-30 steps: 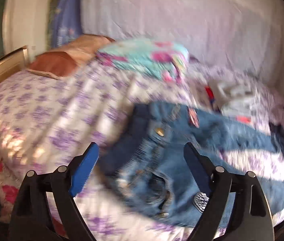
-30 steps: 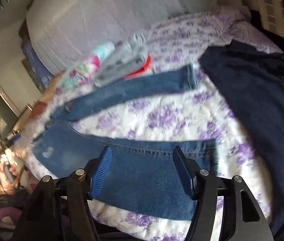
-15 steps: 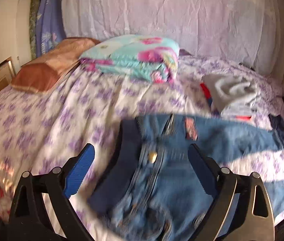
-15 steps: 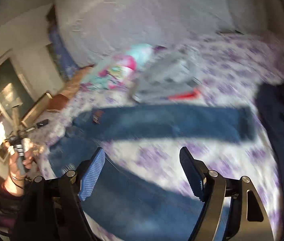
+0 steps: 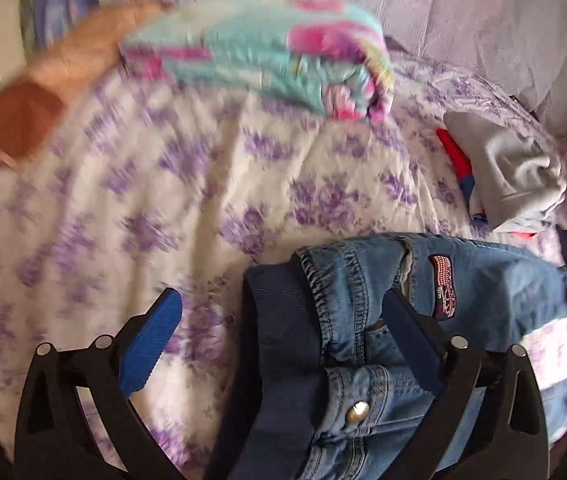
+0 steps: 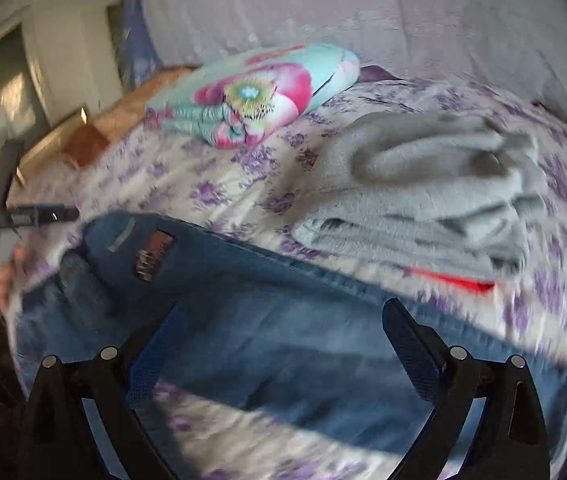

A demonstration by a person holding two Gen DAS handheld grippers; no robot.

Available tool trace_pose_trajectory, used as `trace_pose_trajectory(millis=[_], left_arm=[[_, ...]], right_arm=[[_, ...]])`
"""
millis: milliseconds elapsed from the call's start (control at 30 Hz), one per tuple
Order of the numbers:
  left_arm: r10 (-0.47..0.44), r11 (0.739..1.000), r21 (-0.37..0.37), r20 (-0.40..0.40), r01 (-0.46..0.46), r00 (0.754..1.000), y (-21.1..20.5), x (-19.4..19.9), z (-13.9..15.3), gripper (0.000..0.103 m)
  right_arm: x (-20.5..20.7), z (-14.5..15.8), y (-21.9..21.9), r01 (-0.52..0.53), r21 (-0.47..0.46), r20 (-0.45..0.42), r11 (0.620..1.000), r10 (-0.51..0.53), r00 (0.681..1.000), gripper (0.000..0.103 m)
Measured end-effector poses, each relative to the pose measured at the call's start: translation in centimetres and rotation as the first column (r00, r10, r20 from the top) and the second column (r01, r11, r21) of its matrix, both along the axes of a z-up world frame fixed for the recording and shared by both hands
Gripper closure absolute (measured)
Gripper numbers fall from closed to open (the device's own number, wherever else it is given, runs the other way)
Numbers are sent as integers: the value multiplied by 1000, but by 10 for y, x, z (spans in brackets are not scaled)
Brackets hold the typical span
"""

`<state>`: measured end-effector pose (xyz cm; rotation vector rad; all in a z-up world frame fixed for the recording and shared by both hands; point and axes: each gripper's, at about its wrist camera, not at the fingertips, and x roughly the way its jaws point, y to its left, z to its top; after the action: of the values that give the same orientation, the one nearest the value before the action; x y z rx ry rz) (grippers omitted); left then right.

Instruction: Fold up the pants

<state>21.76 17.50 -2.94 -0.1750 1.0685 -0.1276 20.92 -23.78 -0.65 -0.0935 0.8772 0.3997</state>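
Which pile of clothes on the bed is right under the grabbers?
The blue jeans. Both grippers hang open over them, while the flowery turquoise bundle and grey folded pile lie farther back.

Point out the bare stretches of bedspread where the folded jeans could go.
The widest free patch of bedspread lies between the brown pillow, floral blanket and jeans. It is crowded around the grey clothes pile.
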Motion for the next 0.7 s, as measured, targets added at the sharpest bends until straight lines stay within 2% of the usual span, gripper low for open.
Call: trace_pose_trajectory(millis=[133, 300, 400, 433, 467, 500, 533, 567, 600, 700], left_arm=[[-20, 1000, -3, -42, 20, 999, -4, 11, -16, 5], [-67, 998, 8, -123, 68, 990, -16, 26, -40, 5], [-75, 997, -6, -155, 75, 985, -20, 38, -53, 5], [-74, 997, -11, -161, 73, 984, -23, 41, -55, 5], [-75, 997, -21, -155, 73, 985, -24, 43, -54, 9], [-87, 996, -33, -147, 83, 985, -26, 44, -51, 19], [-80, 997, -16, -139, 78, 987, -27, 43, -46, 23], [-73, 997, -19, -133, 71, 988, -25, 44, -41, 31], [-61, 998, -30, -127, 58, 990, -21, 42, -35, 42], [-63, 995, -88, -98, 54, 993, -12, 37, -21, 52]], right_arm=[[41, -21, 7, -104, -52, -94, 993, 99, 991, 4], [64, -58, 33, -234, -160, -175, 959, 205, 963, 4], [78, -80, 42, -280, -175, -230, 944, 238, 944, 7], [81, -87, 44, -301, -158, -260, 941, 254, 932, 12], [83, -91, 45, -326, -130, -299, 937, 276, 913, 25], [83, -90, 46, -336, -123, -305, 934, 287, 908, 50], [80, -85, 47, -345, -117, -297, 931, 298, 907, 74], [77, -78, 46, -354, -102, -300, 930, 311, 902, 89], [71, -67, 43, -353, -93, -272, 931, 317, 908, 91], [52, -43, 33, -353, -55, -203, 934, 336, 920, 94]])
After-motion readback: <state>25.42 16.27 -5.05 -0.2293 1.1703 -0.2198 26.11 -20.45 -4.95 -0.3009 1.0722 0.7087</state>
